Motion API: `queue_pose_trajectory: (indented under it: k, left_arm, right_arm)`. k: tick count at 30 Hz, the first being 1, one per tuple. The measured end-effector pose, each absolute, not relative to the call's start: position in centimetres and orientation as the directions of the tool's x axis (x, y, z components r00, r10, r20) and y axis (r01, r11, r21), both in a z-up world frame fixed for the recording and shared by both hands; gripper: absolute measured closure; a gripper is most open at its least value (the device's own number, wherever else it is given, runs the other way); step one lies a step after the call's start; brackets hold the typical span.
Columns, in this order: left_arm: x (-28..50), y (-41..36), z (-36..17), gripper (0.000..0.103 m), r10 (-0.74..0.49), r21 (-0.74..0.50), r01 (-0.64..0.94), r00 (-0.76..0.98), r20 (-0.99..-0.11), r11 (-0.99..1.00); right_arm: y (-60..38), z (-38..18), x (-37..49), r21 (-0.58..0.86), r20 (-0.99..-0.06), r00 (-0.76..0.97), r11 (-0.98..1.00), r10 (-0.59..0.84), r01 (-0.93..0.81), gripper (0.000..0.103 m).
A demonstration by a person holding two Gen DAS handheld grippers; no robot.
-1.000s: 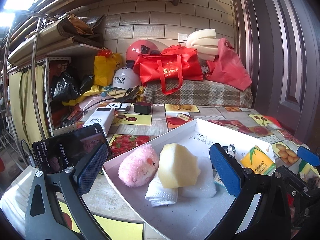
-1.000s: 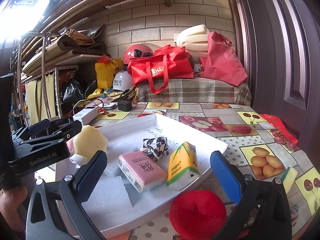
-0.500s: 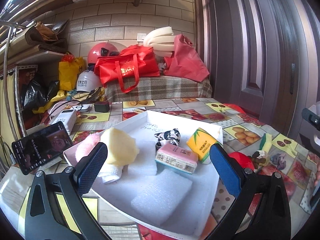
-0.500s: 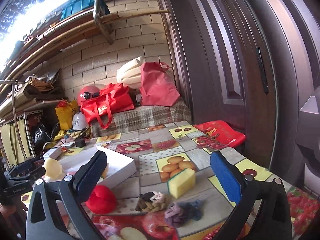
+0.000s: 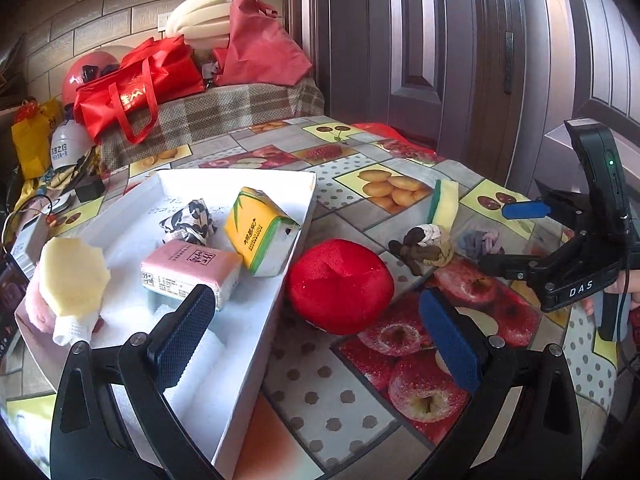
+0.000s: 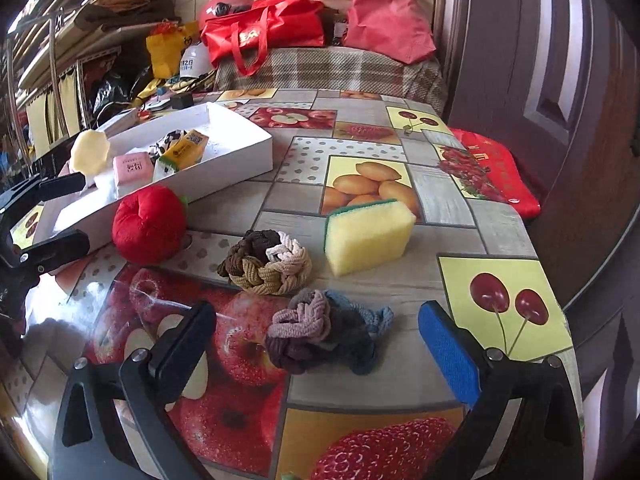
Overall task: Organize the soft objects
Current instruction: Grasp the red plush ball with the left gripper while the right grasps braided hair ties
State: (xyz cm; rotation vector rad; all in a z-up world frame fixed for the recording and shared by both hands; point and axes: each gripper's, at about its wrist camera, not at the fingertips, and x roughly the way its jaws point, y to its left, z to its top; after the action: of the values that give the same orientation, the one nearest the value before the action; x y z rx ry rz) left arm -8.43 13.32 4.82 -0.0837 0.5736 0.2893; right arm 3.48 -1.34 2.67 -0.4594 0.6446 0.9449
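- Knitted, limp and light: mauve-and-blue braided bundle (image 6: 320, 330) on the table (image 6: 460, 208), nearest the right gripper (image 6: 316, 344), lying between jaws set wide apart that have just been closing a little, pads not touching it.
- Likely squashes easily and slides on the glossy fruit-print cloth; best pinched across the thick mauve middle, not the trailing blue loops.
- Just beyond: brown-and-cream braided bundle (image 6: 266, 262), close enough to snag.
- Beside that, a yellow sponge (image 6: 368, 236), springy, easy to grip on its flat sides.
- Further left, a red plush ball (image 5: 340, 284) touching the white tray (image 5: 280, 292); left gripper (image 5: 316, 340) open and empty before it.
- Inside the tray: pink packet (image 5: 192, 268), yellow carton (image 5: 258, 228), patterned cloth (image 5: 188, 222), pale foam piece (image 5: 72, 276).
- Far back: red bags (image 6: 264, 26), checked cover.
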Motion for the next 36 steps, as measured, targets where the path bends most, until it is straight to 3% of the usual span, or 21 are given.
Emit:
queue_pose_trajectory:
  k: [2,5,6,7,14,19,25,30,33,36]
  left_arm:
    - [-7.7,13.2,4.7,0.000,0.238,-0.010,-0.291,0.799,-0.553,0.957]
    - [-6.3,12.8,4.4,0.000,0.239,0.011,-0.285,0.783,-0.575,0.959]
    - [-5.8,12.5,4.3,0.000,0.243,0.024,-0.282,0.775,-0.583,0.959]
    - [-5.3,12.3,4.3,0.000,0.246,0.037,-0.279,0.770,-0.589,0.960]
    - [-2.7,10.9,3.4,0.000,0.271,0.123,-0.252,0.719,-0.640,0.960]
    - [-4.1,8.1,2.8,0.001,0.007,-0.052,-0.060,0.718,-0.696,0.997]
    - [-5.7,7.4,5.2,0.001,0.114,0.012,-0.132,0.808,-0.578,0.991]
    - [-2.7,7.7,4.5,0.001,0.073,-0.002,-0.099,0.751,-0.657,0.995]
    - [-0.9,7.7,3.0,0.001,0.140,0.060,-0.137,0.713,-0.687,0.989]
    - [0.2,8.5,2.4,0.002,0.119,0.016,-0.154,0.688,-0.716,0.988]
  right_arm:
    - [-0.3,1.7,4.1,-0.077,-0.735,0.375,0.479,0.565,-0.874,0.017]
    - [-0.4,1.2,4.6,-0.048,-0.753,0.349,0.482,0.558,-0.875,0.041]
    - [-0.8,1.4,4.7,-0.039,-0.746,0.345,0.480,0.569,-0.876,0.063]
    - [-1.0,1.5,4.8,-0.028,-0.741,0.339,0.479,0.579,-0.877,0.069]
    - [-2.1,2.1,5.8,0.070,-0.716,0.298,0.490,0.631,-0.869,0.073]
    - [-2.7,2.2,6.4,0.122,-0.702,0.275,0.490,0.658,-0.863,0.073]
    - [-2.8,2.3,6.4,0.129,-0.697,0.270,0.486,0.665,-0.864,0.073]
    - [-2.8,2.2,6.7,0.145,-0.698,0.263,0.491,0.666,-0.859,0.073]
    - [-2.8,2.2,6.8,0.148,-0.700,0.261,0.493,0.665,-0.858,0.073]
    - [-2.7,2.2,6.7,0.139,-0.702,0.265,0.492,0.661,-0.859,0.073]
